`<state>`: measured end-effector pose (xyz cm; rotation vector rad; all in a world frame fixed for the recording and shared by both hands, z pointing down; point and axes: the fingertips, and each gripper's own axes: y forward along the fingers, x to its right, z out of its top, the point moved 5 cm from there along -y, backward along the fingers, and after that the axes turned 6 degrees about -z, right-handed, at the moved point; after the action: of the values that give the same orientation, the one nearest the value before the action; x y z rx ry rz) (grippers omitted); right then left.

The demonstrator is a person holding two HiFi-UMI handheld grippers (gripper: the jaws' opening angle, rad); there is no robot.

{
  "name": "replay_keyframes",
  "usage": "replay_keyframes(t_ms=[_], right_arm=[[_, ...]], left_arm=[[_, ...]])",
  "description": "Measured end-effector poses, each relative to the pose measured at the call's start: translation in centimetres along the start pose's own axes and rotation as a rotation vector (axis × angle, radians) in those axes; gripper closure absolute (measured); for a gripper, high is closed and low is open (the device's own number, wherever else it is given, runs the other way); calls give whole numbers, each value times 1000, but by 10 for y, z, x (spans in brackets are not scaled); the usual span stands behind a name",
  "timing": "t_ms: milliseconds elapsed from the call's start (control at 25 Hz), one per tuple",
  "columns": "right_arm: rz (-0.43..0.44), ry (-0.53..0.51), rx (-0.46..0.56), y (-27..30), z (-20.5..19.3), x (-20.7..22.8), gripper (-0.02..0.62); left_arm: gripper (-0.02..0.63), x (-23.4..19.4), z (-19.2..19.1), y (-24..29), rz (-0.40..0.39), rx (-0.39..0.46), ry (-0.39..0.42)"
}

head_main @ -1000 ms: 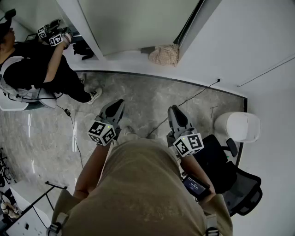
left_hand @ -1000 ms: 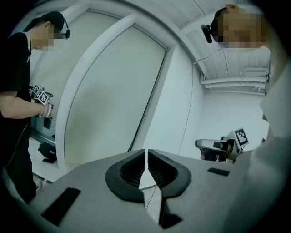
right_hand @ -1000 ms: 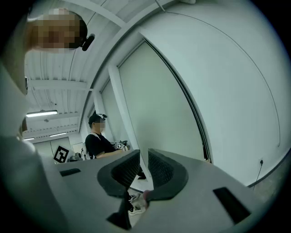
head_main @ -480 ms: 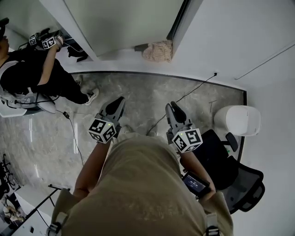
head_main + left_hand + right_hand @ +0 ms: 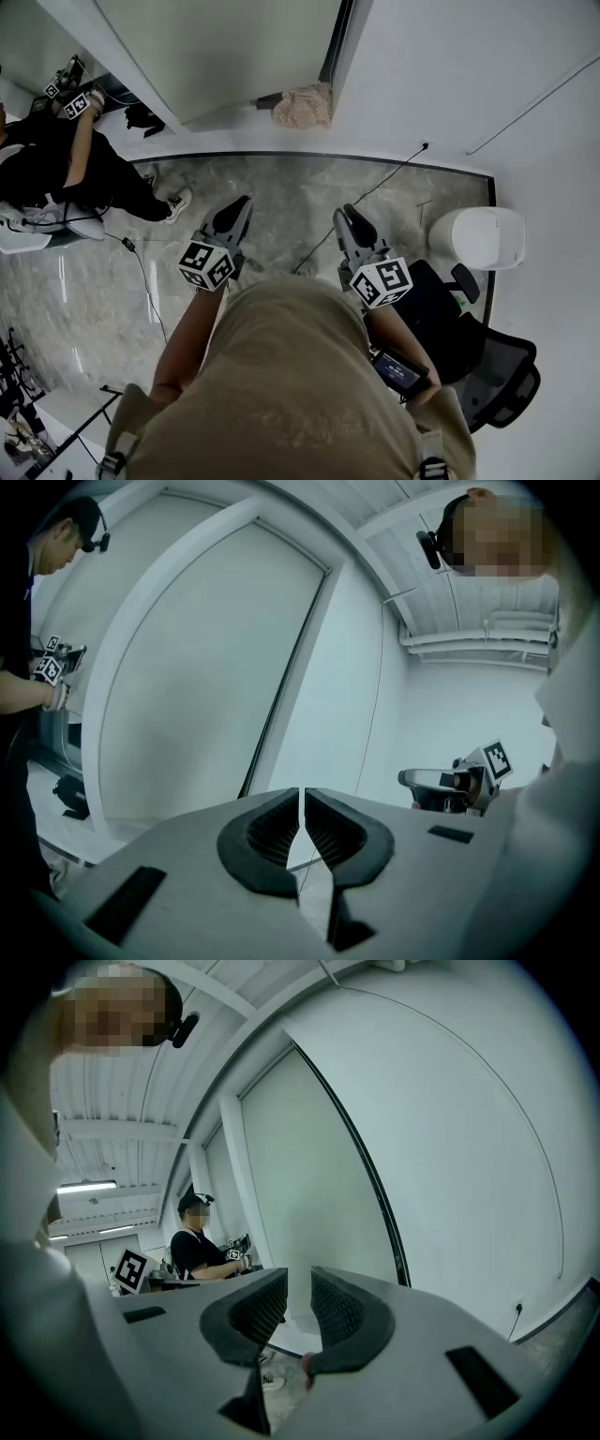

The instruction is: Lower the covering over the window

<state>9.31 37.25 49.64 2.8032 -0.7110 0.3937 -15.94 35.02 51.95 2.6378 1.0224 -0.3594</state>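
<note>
Your left gripper travels with its jaws pressed together on nothing. Your right gripper holds its jaws slightly spread, also empty. Both point ahead across the marble floor towards the window, which is still well apart from you. An even pale sheet fills its white frame, and you cannot tell from here whether that sheet is the covering or bare glass, nor where its pull hangs.

The likeliest trouble is underfoot. A thin cable trails from the wall socket across the floor towards your feet, and a crumpled cloth lies at the foot of the window, so either could catch a shoe as you close in. A seated person works with grippers just left of the window, and a wide swing of your left arm near the frame could reach them. The left jaws would have to open before they can take anything. A thin cord could slip through a hasty pinch.

Compared with a second ago, the window and the cloth sit further left in the head view. The seated person is nearer its left edge, and more blank wall fills the right. The office chair and white bin stay beside your right elbow. Neither gripper's jaws have changed.
</note>
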Motion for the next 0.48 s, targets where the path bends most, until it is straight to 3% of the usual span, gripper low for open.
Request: replay_keyframes(t_ms=[480], right_arm=[[-32, 10, 16, -43, -1, 62, 531]], left_arm=[[574, 51, -34, 31, 33, 10, -37]])
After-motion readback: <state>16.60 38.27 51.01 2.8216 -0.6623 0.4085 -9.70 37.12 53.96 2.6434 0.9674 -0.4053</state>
